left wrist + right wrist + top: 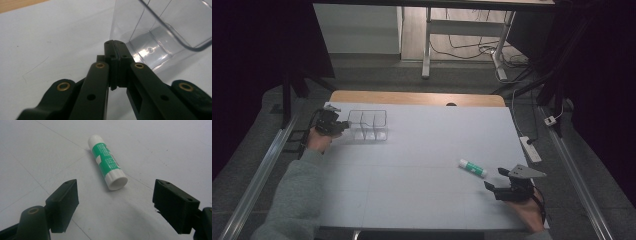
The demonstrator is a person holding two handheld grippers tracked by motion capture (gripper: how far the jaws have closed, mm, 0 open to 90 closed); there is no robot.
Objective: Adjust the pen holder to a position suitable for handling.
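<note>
A green and white glue stick (472,168) lies on the white table sheet (422,165) at the right. My right gripper (494,178) stands open just behind it, near the front edge. In the right gripper view the glue stick (107,161) lies ahead with its near end between the two pads, and the right gripper (116,200) holds nothing. A clear plastic divided container (368,125) sits at the far left. My left gripper (343,126) is shut, its tips against the container's left side. The left gripper view shows the left gripper (115,46) at the clear container's (162,37) lower corner.
The wooden table edge (417,98) runs along the back of the sheet. A grey sleeve (297,195) comes in at the lower left. Metal rails (259,175) flank the table, and a power strip (530,148) lies just off the right edge.
</note>
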